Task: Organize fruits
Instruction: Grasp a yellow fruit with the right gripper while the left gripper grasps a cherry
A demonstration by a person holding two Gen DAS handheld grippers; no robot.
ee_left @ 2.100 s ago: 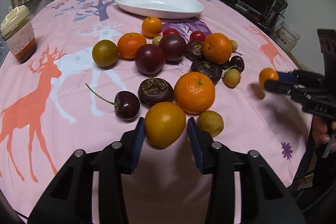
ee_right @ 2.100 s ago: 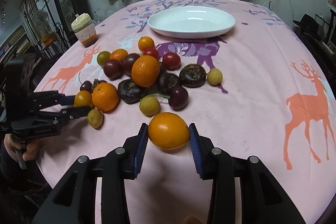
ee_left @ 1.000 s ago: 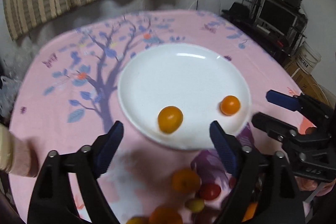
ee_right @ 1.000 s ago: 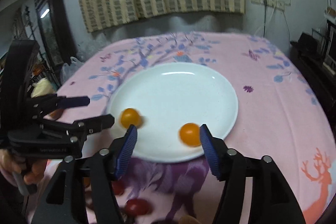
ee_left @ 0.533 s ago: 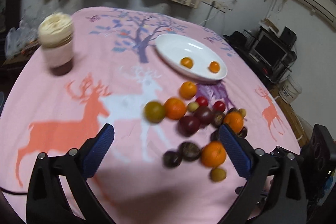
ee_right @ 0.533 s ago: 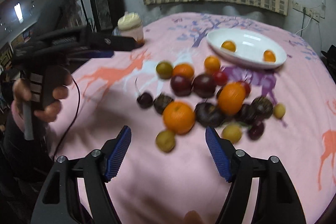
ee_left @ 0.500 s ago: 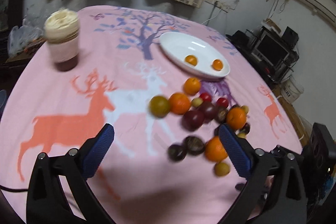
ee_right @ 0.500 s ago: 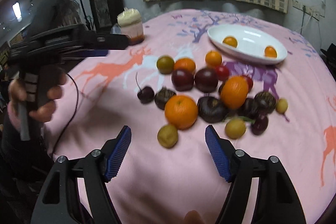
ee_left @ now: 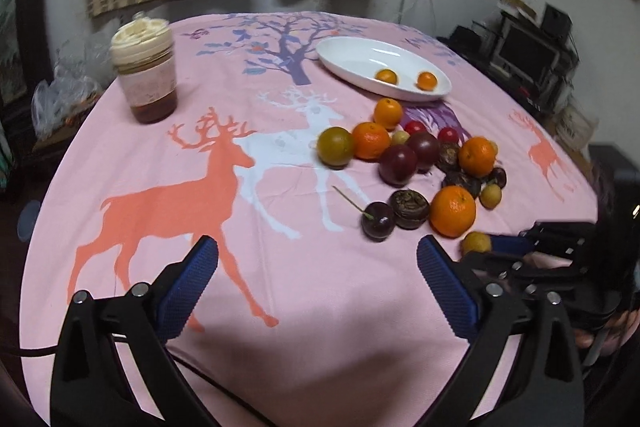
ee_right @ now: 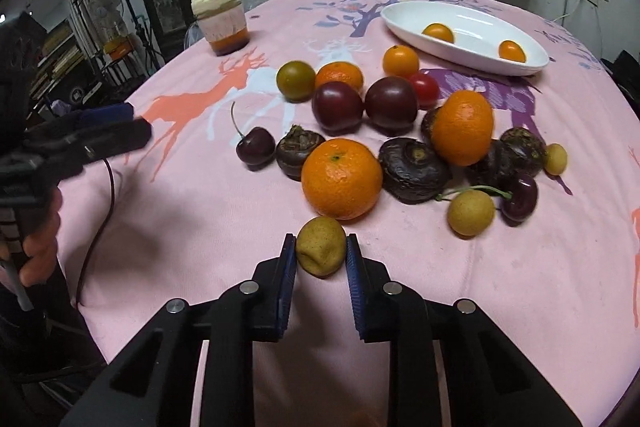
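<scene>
Right gripper (ee_right: 321, 254) is clamped on a small yellow-brown fruit (ee_right: 320, 246), both pads touching its sides, the fruit low at or just off the cloth (ee_right: 200, 227) at the near edge of the pile, just in front of a big orange (ee_right: 341, 179). From the left wrist view the same fruit (ee_left: 475, 243) shows pinched at the tips of the right gripper (ee_left: 492, 251). Left gripper (ee_left: 316, 277) has its fingers wide apart, nothing between them, hovering over bare cloth well short of the pile.

Step in hand, as I read it: pick phase for the right side, grasp made, lift and carry not yet done. The white plate (ee_right: 472, 63) sits at the far side of the table and holds two small orange fruits (ee_right: 438, 32) (apart from each other, one left, one right). Everything else is loose on the cloth: oranges, two dark plums (ee_right: 337, 105), cherries (ee_right: 255, 147), dark brown ridged fruits (ee_right: 414, 165), a red tomato (ee_right: 424, 87), a green-brown round fruit (ee_right: 296, 79), more small yellow ones (ee_right: 471, 213).

Next move likely: raise the fruit clear of the big orange, carry it over the pile to the plate, release in a free patch between or beside the two already there. The fruit is small and looks a bit soft or wrinkled, so hold the grip firm without crushing it. Pass high; the stacked orange (ee_right: 462, 128) sits tall in the path. The left gripper could take the cherry or the nearest ridged fruit meanwhile. Jar (ee_right: 221, 23) is far left, out of the way.
</scene>
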